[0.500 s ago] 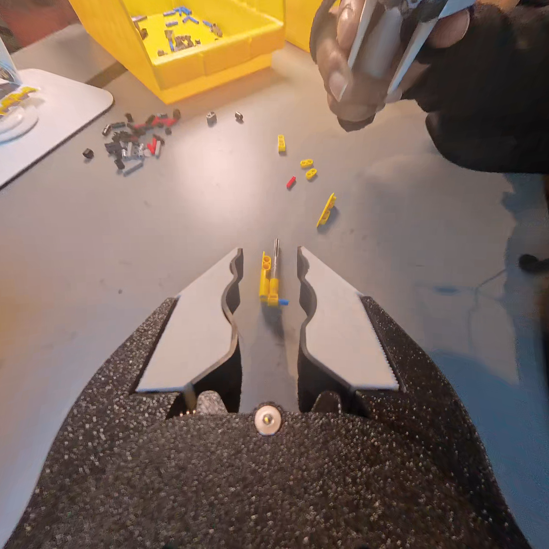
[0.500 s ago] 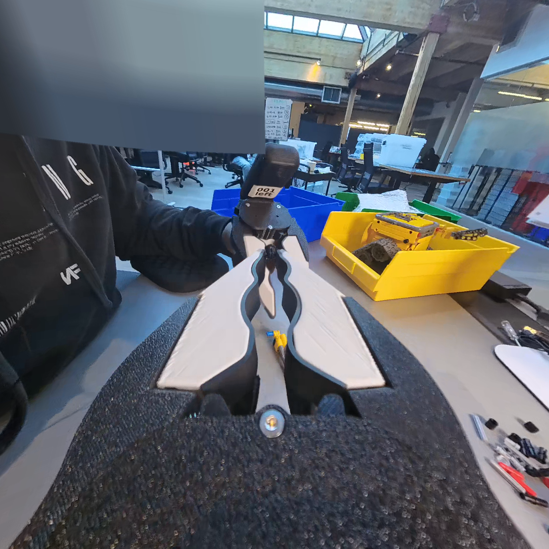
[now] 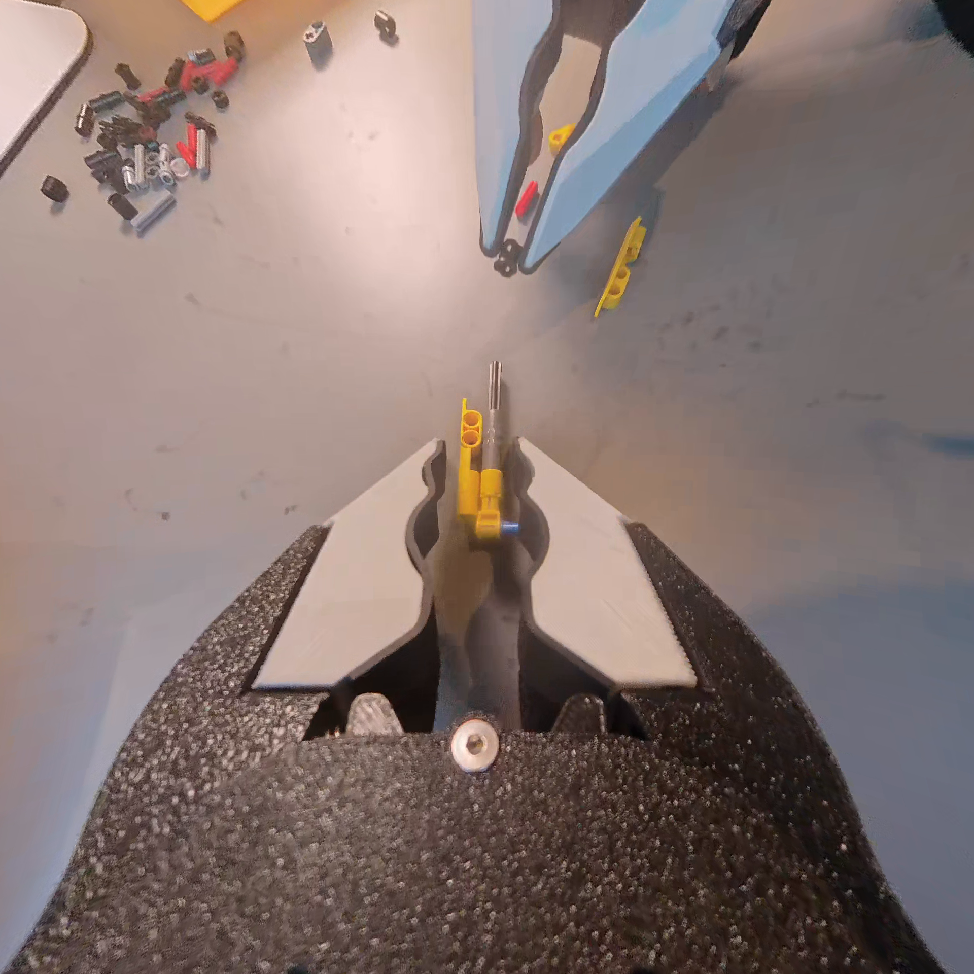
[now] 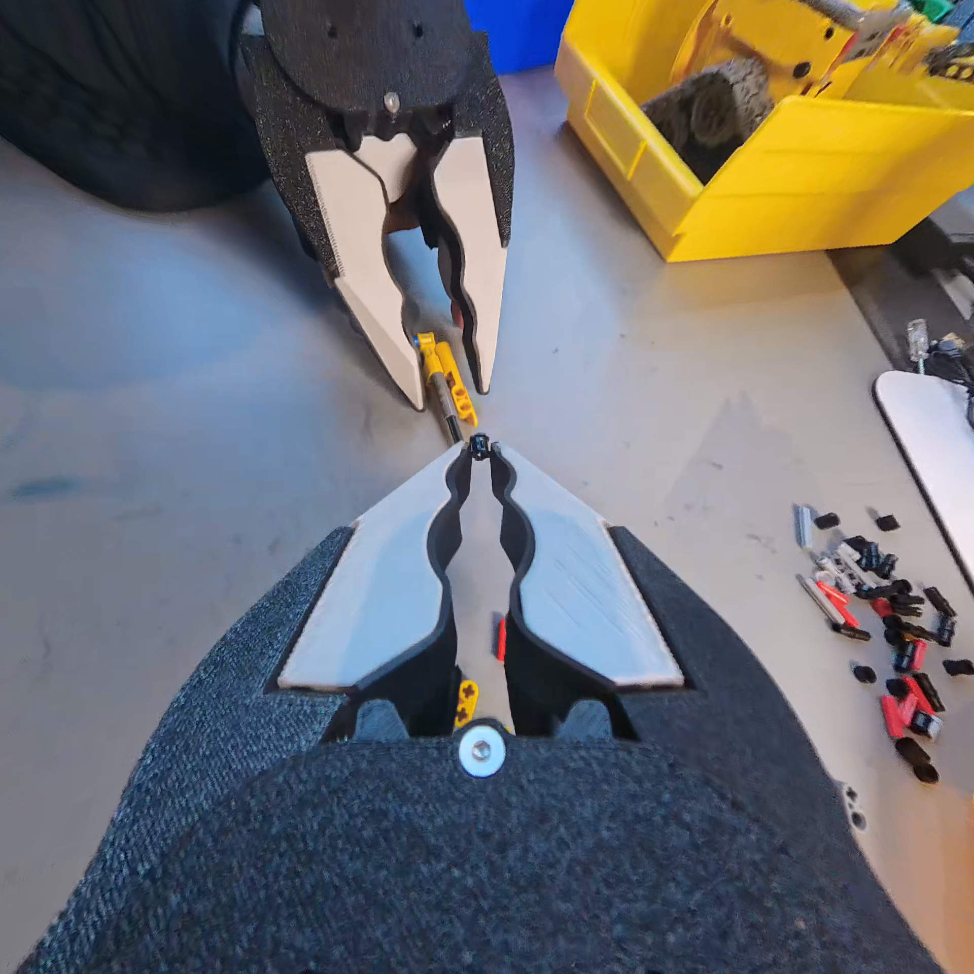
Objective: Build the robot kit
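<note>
Lowered from above, the right tongs (image 4: 479, 448) now pinch a small black connector (image 4: 479, 446) just off the axle tip; left tongs (image 3: 477, 448) stand apart around the yellow axle assembly (image 3: 482, 474) on the desk (image 3: 316, 342), its long axis pointing at them.

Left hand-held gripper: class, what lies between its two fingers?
A small yellow brick assembly with a grey axle lies on the table between the open left hand-held gripper fingers, clearest in the left wrist view.

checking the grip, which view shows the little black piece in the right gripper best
The left wrist view: the small black connector shows sideways, pinched at the right gripper tips, above the table. In the right wrist view the connector is tiny, end-on between its own fingertips, near the grey axle.
</note>
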The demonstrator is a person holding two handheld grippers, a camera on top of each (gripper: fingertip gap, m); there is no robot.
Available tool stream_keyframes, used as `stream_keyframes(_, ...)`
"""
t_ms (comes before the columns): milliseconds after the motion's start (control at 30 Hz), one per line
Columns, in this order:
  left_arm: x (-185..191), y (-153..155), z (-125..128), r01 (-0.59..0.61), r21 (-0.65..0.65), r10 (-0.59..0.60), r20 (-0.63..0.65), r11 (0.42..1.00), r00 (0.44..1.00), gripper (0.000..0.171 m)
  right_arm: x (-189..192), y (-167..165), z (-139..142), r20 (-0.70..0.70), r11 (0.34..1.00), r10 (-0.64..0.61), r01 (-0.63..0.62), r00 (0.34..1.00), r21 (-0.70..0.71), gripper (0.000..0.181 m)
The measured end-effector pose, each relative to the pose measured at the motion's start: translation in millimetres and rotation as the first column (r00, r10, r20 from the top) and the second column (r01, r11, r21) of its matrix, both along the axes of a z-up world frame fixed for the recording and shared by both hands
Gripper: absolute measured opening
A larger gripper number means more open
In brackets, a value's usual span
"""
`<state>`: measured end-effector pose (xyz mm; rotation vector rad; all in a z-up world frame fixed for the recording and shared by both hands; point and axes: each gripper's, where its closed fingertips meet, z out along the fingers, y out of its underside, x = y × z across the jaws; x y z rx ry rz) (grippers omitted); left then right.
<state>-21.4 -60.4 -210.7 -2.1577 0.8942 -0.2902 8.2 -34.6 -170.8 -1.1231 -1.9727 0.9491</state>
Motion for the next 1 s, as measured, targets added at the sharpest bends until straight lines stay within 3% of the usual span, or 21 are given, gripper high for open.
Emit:
stream_keyframes(100,-1,1,-2,0.007,0.01,-0.007,-0.027,1.0,1.0,0.014,1,-2,-5,0.018,1.0,0.012,-0.012,1.0,0.011,0.007)
stream_keyframes(433,13,-7,19,0.082,0.088,-0.087,0.051,0.993,0.995,0.013,5,-13,-9,0.022,0.997,0.075,-0.075,0.997,-0.006,0.007)
stream_keyframes(1000,18,-11,34,0.089,0.119,-0.104,0.132,0.989,0.986,0.013,7,-20,4,-0.044,0.986,0.115,-0.119,0.992,-0.116,0.006)
